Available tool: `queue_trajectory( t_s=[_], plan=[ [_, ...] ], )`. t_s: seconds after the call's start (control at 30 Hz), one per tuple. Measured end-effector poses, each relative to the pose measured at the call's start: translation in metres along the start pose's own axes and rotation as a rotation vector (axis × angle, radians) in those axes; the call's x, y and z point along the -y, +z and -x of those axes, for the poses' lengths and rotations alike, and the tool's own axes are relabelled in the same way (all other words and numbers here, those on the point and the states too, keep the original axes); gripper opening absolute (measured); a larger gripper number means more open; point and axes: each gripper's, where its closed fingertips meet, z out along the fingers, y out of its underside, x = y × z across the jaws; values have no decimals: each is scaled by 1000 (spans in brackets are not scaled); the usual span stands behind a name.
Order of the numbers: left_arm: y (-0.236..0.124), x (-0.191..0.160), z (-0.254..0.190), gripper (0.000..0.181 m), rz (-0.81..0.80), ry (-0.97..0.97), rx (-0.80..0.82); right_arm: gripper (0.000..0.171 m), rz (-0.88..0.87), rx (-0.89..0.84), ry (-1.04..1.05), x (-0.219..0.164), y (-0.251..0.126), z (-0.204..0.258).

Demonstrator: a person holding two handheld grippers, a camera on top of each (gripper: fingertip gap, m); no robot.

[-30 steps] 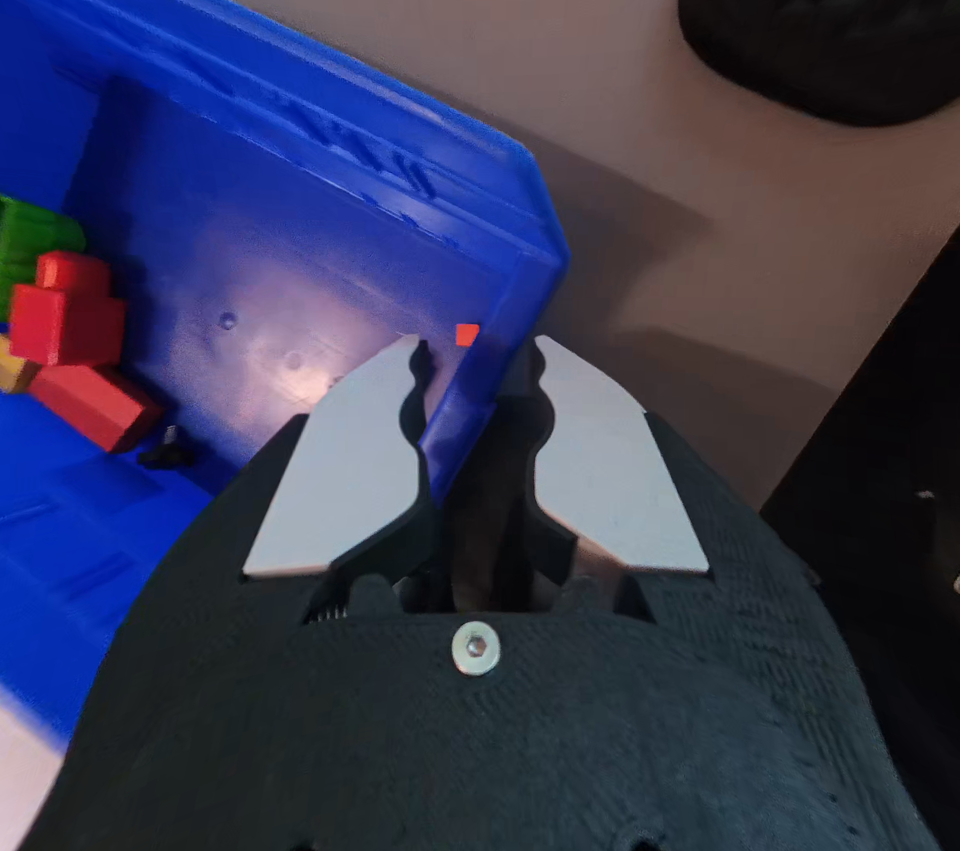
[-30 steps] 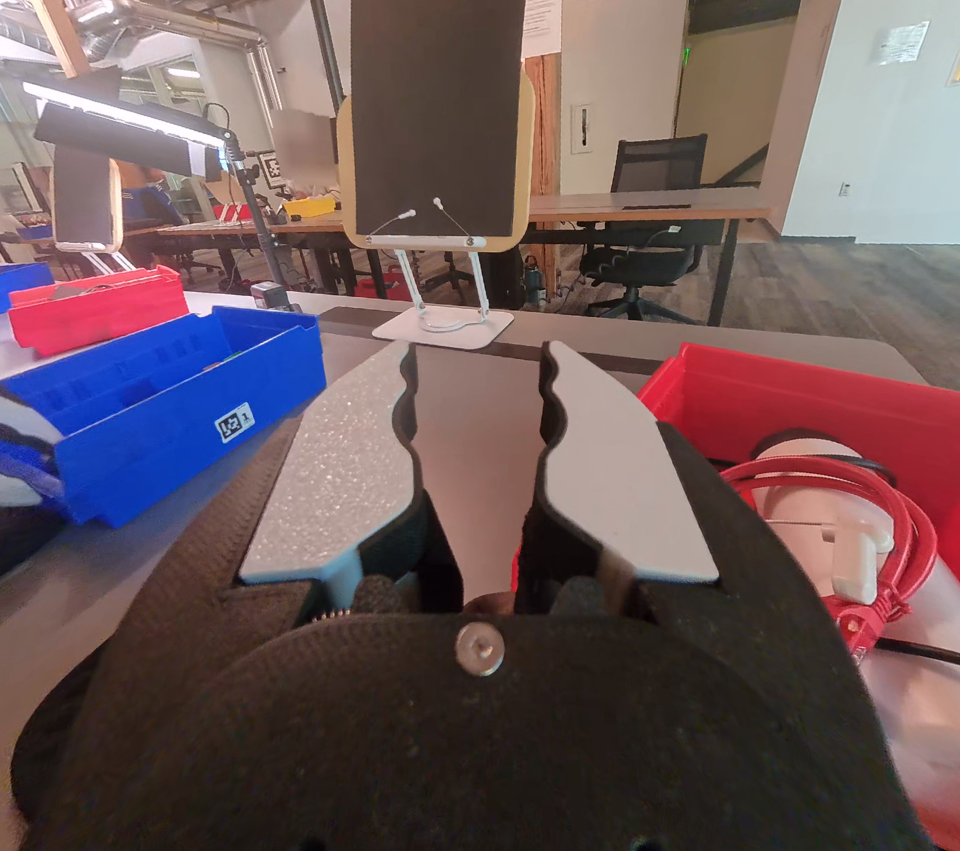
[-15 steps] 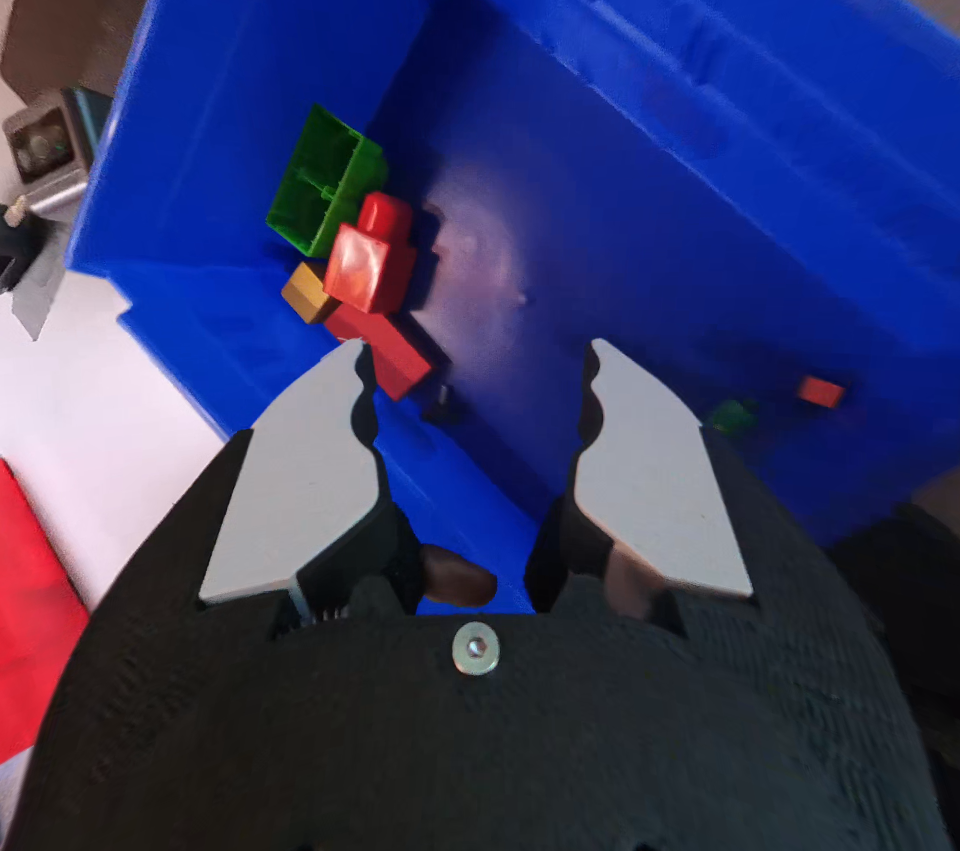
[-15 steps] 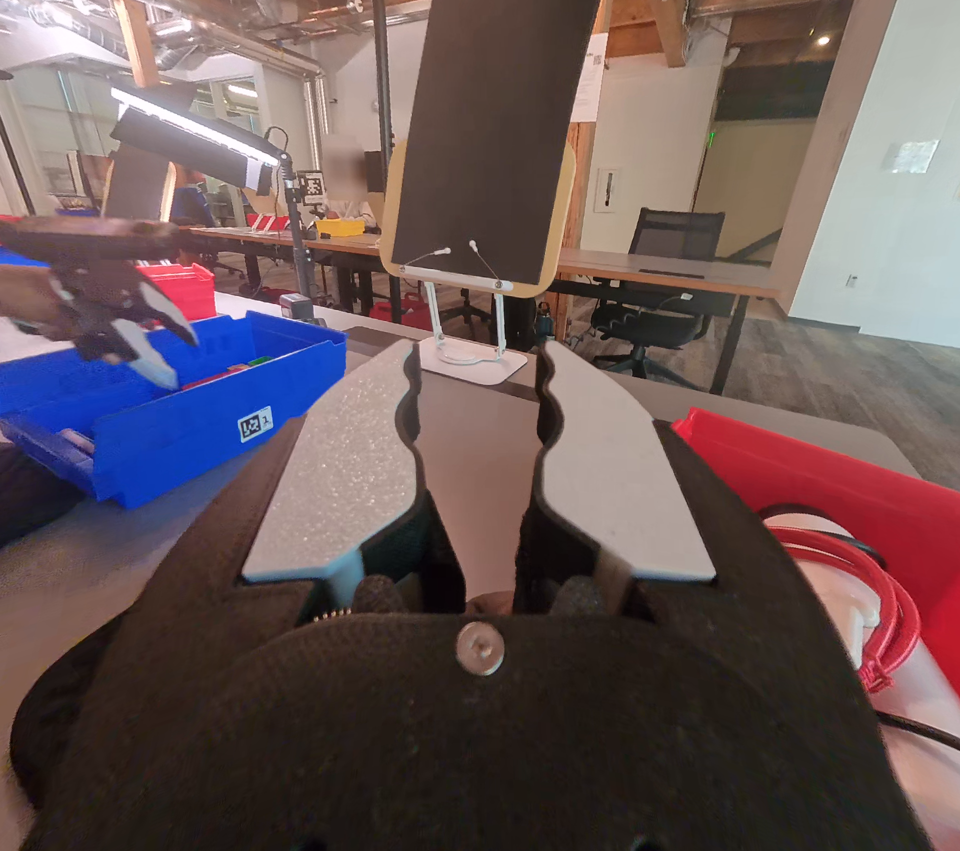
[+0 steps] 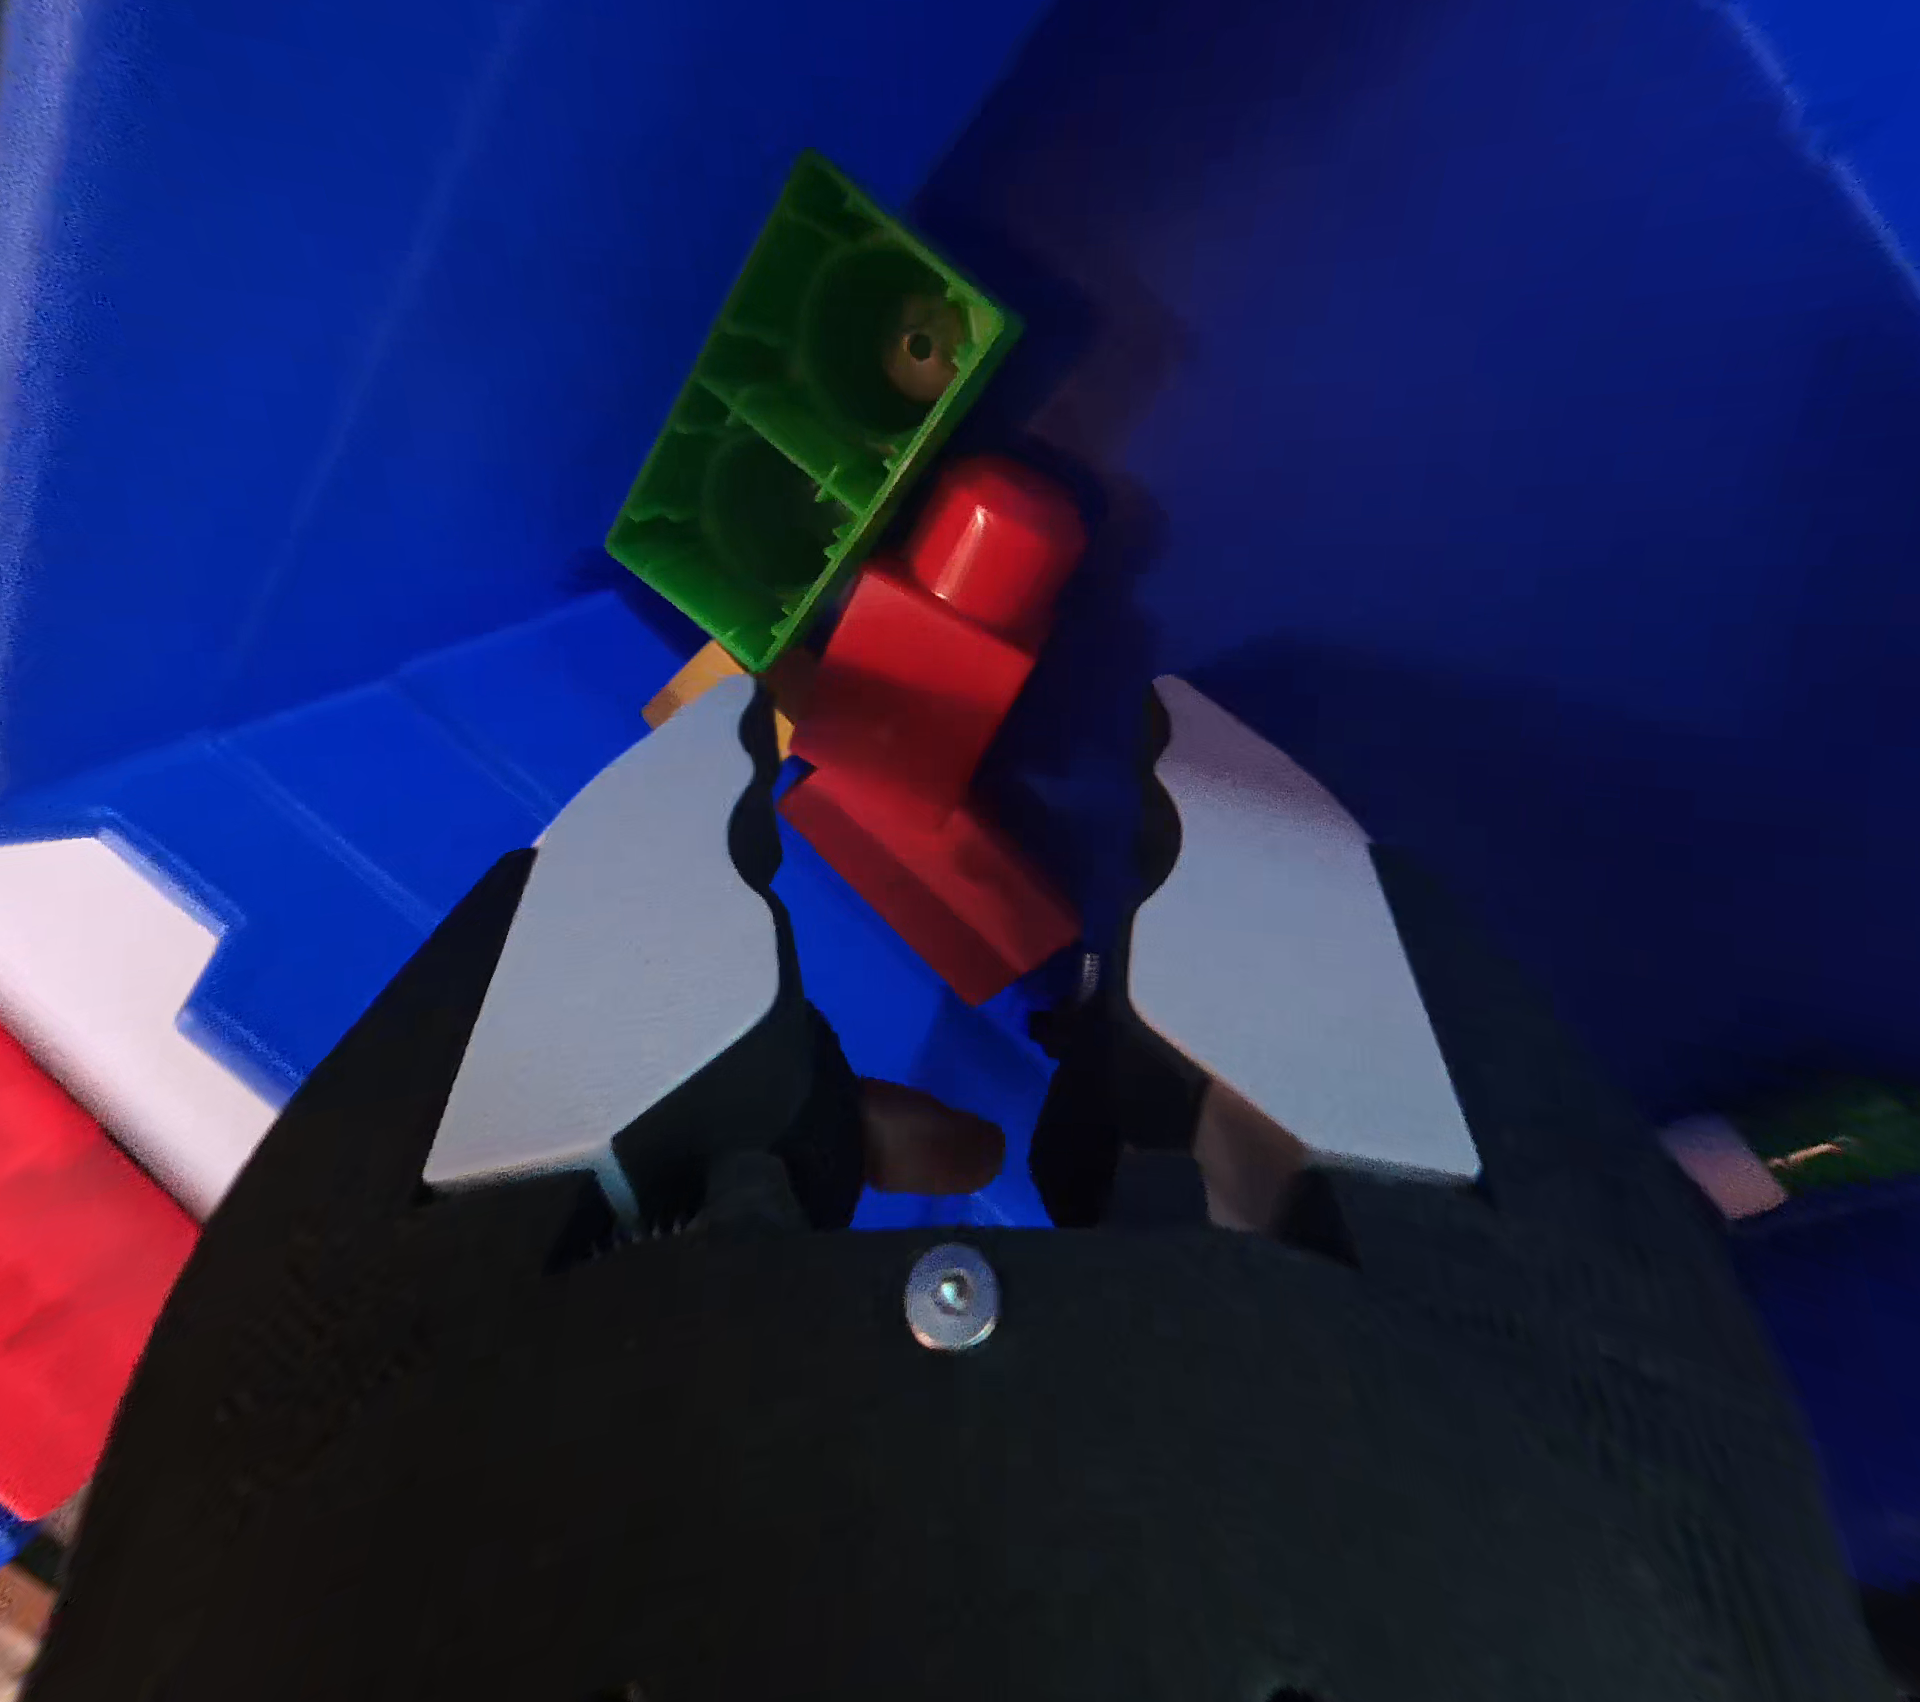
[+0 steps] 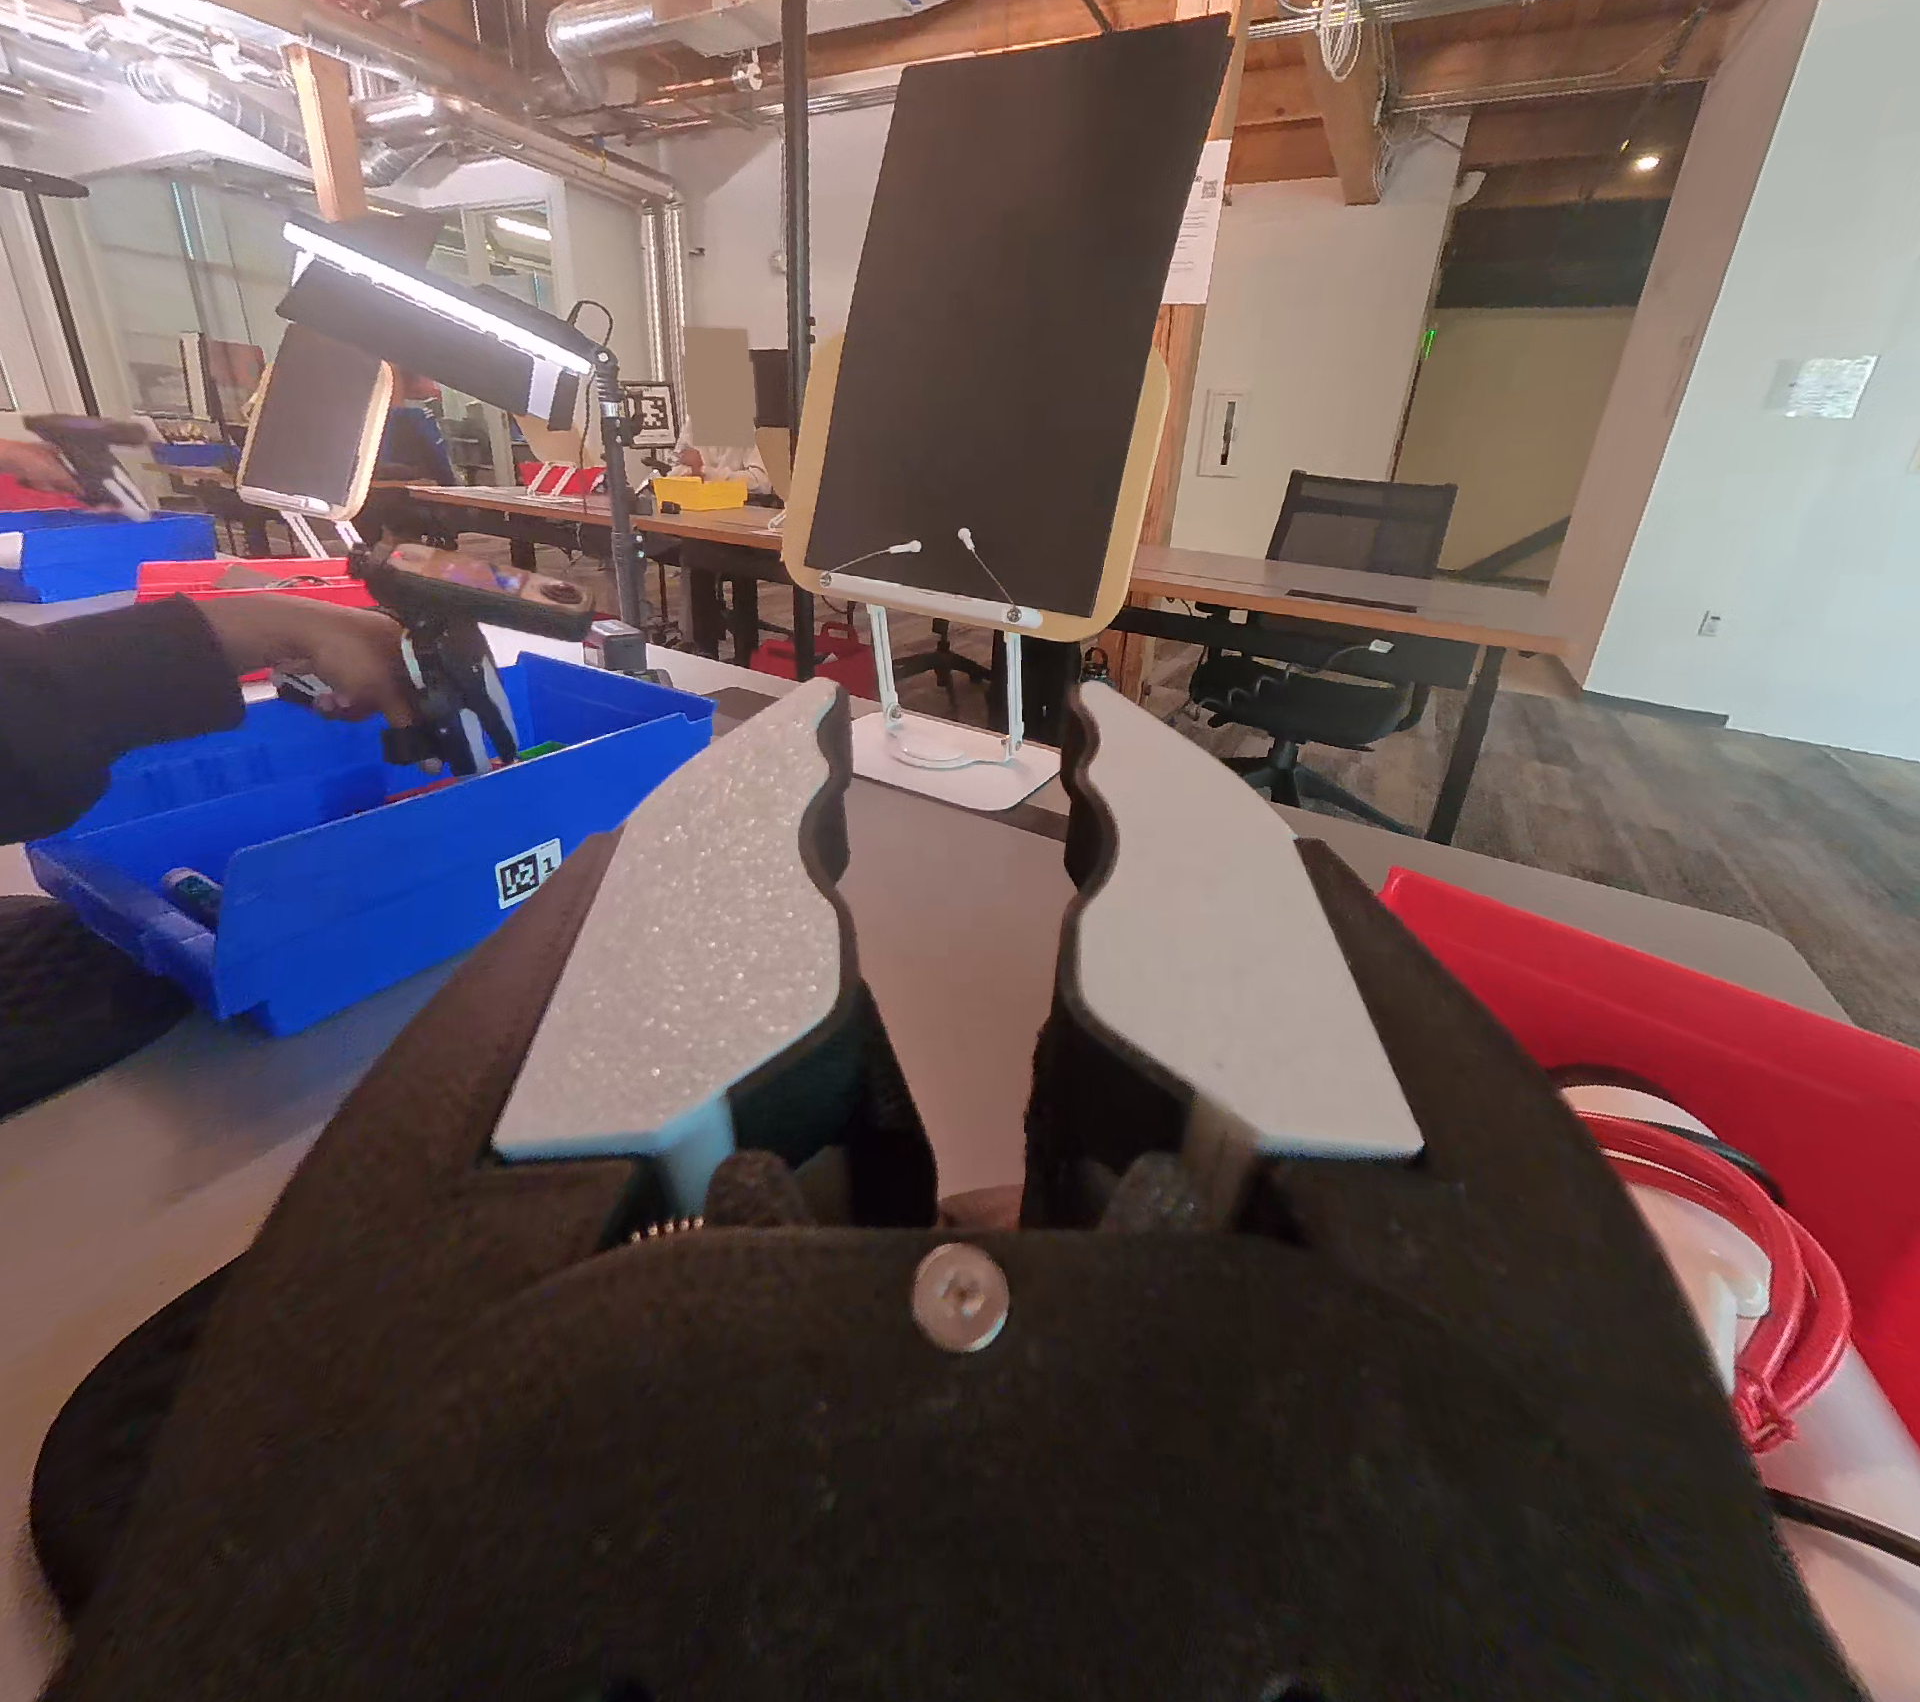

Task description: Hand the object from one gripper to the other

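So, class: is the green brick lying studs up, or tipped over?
Tipped over: the green brick shows its hollow underside to the camera, leaning against the red brick.

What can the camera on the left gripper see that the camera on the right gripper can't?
Only the left wrist view shows the blocks close up: a green block lying against two red blocks, with the open left gripper just above them. Only the right wrist view shows the room: a dark board on a stand, a red bin and the open, empty right gripper. Both show the blue bin.
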Motion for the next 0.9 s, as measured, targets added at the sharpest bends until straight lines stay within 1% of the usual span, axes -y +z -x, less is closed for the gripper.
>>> queue_trajectory(
  t_s=[0.1, 0.17, 0.4, 0.47, 0.57, 0.67, 0.73, 0.8, 0.9],
  plan=[
    [1, -3, -1, 55, 30, 57, 36, 38, -7, -2, 2, 2, -1, 0],
    [-1, -4, -2, 42, 38, 96, 59, 38, -10, -1, 0, 3, -1, 0],
    [3, -4, -4, 40, 16, 173, 123, 38, -12, 17, -12, 4, -1, 6],
    [1, -3, -11, 40, 1, 182, 95, 38, -9, 28, -23, 4, 0, 9],
    [-8, 2, -31, 38, -77, 143, -15, 33, -11, 50, -33, 4, 1, 13],
    [-30, 13, -36, 38, -240, 64, 0, 29, -6, 102, -25, 2, 2, 22],
    [-56, 22, -45, 38, -411, 10, -9, 29, 2, 135, -20, 1, 4, 30],
    [-93, 34, -61, 37, -650, -41, -56, 29, -4, 168, -26, 1, 6, 40],
    [-169, 45, -100, 38, -1085, -60, -195, 32, 4, 227, -28, 2, 10, 61]
  ],
)
